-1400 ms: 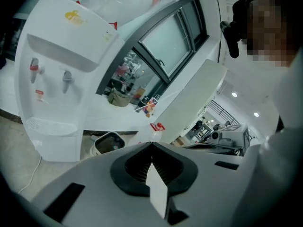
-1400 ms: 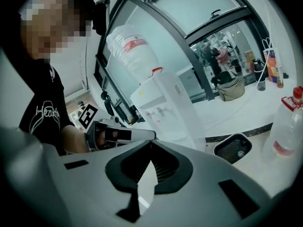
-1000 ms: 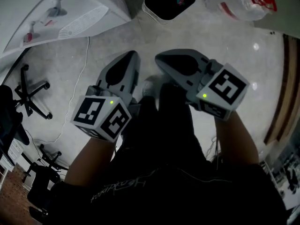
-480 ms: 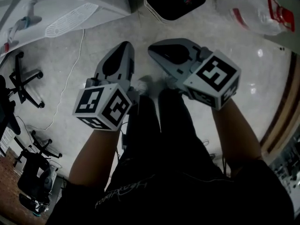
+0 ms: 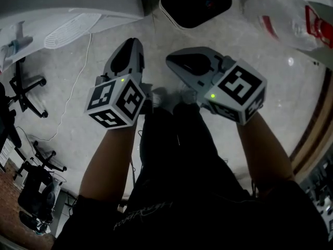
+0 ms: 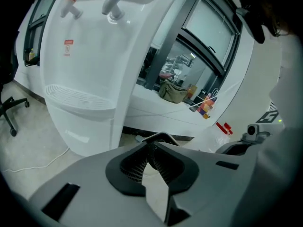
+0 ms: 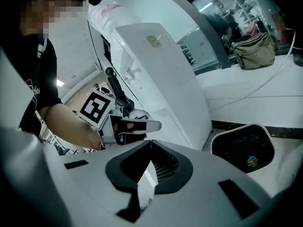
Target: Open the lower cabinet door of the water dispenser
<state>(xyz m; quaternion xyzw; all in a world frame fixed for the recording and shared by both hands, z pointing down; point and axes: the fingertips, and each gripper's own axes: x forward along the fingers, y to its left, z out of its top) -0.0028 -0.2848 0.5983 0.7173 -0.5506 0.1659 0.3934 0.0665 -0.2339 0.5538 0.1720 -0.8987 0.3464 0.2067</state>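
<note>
Left tongs (image 6: 154,138) are pressed together at the tips, with nothing between them, though the jaws have just begun to open by a very small amount. In the left gripper view the water dispenser (image 6: 90,56) stands at about ten o'clock from these tongs, apart from them. Its two taps (image 6: 113,4) are at the top and its ribbed drip tray (image 6: 75,96) lies under them. The lower cabinet door (image 6: 83,134) is the white panel below this tray, at about nine o'clock from the tips. It lies flush with the body and nothing touches it.

In the head view both tongs are held side by side above the pale floor (image 5: 62,82), pointing toward twelve o'clock, with the dispenser at about eleven o'clock from the left one.

Right tongs (image 7: 150,142) are also pressed together and pinch nothing. In the right gripper view the white side of the dispenser rises at about twelve o'clock from them. The left tongs show at eleven o'clock, between these tips and the dispenser, near it but not touching. A black bin (image 7: 241,150) with a white rim sits on the floor at three o'clock. A clear plastic bag (image 5: 281,14) lies further right.
</note>
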